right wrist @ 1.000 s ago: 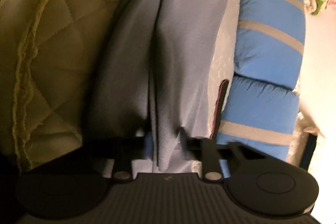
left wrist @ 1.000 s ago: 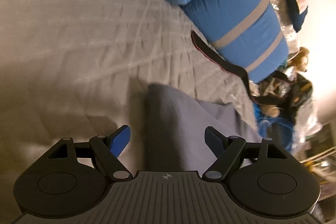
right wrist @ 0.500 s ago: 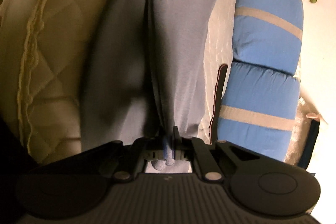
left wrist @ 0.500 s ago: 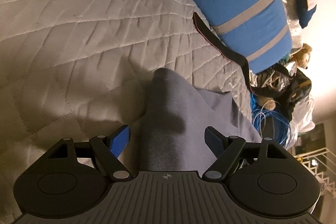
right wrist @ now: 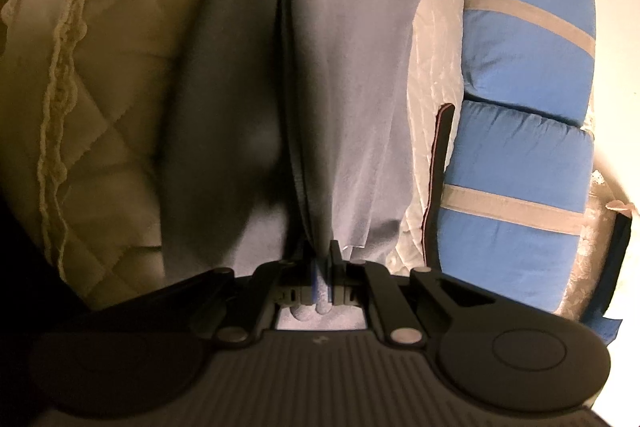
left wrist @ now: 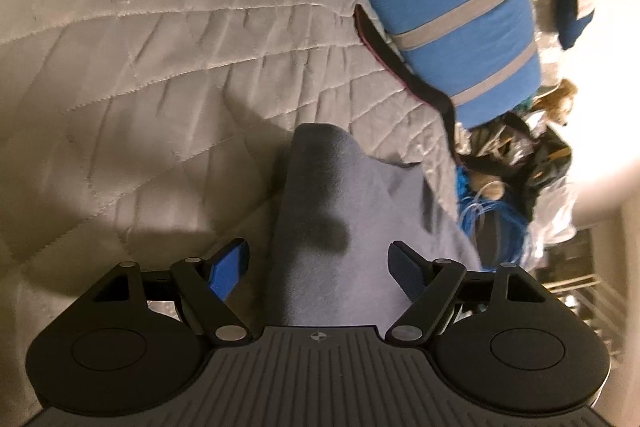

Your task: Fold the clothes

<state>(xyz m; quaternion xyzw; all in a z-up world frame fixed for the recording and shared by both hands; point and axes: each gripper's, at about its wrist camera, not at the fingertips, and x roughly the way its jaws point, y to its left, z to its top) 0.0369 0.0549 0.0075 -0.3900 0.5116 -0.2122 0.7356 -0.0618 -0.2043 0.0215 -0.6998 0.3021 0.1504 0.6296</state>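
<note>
Right gripper (right wrist: 322, 263): jaws are pinching together on a bunched edge of the grey garment (right wrist: 352, 67), a small roll of the cloth showing behind the blue pads. From the pinch, the cloth is running straight away from the camera in a long fold, a dark crease down its middle, lighter panel on the right side, shadowed panel on the left.

Left gripper (left wrist: 320, 267): jaws are standing wide apart, blue pads (left wrist: 228, 269) facing inward, nothing gripped. The grey garment (left wrist: 332, 227) is lying between and beneath them, its rounded end pointing away from the camera; whether the pads are touching the cloth cannot be told.

Garment is resting on a pale quilted bedspread (left wrist: 160, 47), diamond stitching visible. In the right wrist view a lace-trimmed edge (right wrist: 60, 67) of bedding is running along the far left.

Beyond the garment, blue pillows with grey stripes (right wrist: 520, 107) are lying along the bed's edge. A dark strap (left wrist: 404, 67) is lying just beside them on the quilt.

Clutter past the pillows: blue cord bundle (left wrist: 492, 223), shiny wrapping, soft toy (left wrist: 556, 99).
</note>
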